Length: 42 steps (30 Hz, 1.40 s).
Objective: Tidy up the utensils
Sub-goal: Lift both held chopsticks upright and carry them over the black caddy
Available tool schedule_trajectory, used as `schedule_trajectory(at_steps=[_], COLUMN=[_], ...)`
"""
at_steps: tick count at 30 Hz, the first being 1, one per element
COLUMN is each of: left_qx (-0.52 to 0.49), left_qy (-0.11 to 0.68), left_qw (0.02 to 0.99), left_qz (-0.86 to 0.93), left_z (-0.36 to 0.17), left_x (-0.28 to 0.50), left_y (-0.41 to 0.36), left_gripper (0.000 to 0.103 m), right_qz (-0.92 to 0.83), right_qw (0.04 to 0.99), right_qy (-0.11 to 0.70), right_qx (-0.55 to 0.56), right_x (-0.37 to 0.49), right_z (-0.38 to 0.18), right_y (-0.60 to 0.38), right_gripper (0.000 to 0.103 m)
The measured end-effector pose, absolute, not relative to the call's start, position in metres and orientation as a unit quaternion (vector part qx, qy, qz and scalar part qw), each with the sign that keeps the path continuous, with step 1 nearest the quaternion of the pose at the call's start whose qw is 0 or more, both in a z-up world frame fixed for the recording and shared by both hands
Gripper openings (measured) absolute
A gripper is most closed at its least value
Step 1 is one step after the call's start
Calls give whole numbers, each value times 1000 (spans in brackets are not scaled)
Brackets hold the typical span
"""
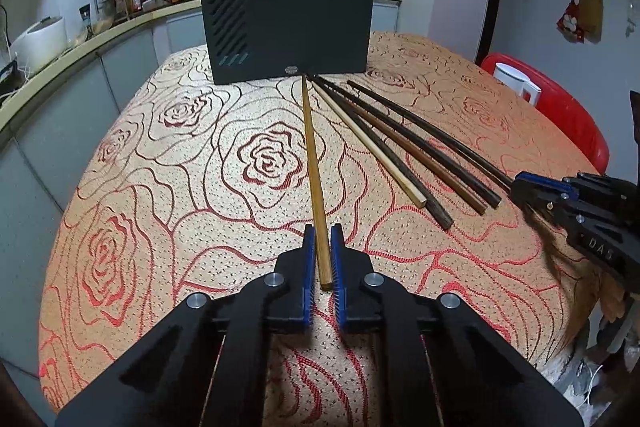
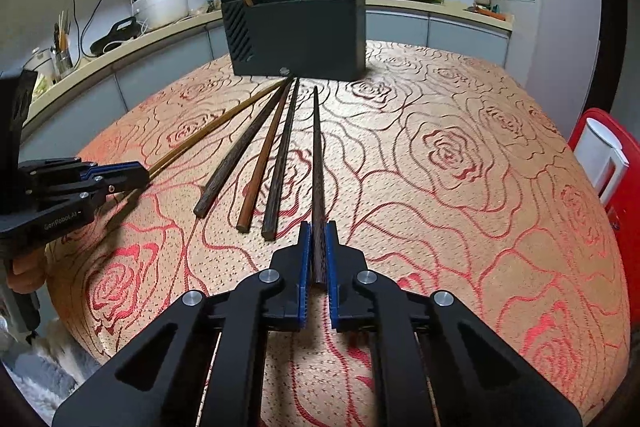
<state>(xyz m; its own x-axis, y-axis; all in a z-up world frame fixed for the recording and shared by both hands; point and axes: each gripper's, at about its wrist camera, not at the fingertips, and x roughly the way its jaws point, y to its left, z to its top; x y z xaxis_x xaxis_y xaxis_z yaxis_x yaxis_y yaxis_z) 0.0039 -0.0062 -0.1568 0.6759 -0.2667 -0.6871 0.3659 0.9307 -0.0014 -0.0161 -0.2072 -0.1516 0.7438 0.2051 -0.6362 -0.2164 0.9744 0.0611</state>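
Both jaws angled down, clamping chopsticks point(image 1: 316, 195)

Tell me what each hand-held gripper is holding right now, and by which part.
The left hand-held gripper is shut on a light wooden chopstick near its thick end. The right hand-held gripper is shut on a dark chopstick, also near its thick end.

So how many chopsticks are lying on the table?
6: a tan wooden chopstick in the left tool, a black wooden one in the right tool, four loose between: pale, dark brown, reddish, blackish.
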Motion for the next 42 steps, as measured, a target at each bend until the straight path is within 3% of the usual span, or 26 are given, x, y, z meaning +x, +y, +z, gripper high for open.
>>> schedule_trajectory(at_steps=[27, 42], left_qx=[58, 69], left_qy=[204, 167], left_qw=[967, 970], left_qz=[-141, -163], left_z=[2, 60], left_x=[3, 26], left_y=[30, 21], left_gripper=[6, 6], right_qz=[118, 130], right_qw=[974, 969], right_qy=[191, 206], right_qx=[12, 33], right_x=[-28, 14], right_z=[-17, 22], right_y=[-241, -247], right_gripper=[8, 8])
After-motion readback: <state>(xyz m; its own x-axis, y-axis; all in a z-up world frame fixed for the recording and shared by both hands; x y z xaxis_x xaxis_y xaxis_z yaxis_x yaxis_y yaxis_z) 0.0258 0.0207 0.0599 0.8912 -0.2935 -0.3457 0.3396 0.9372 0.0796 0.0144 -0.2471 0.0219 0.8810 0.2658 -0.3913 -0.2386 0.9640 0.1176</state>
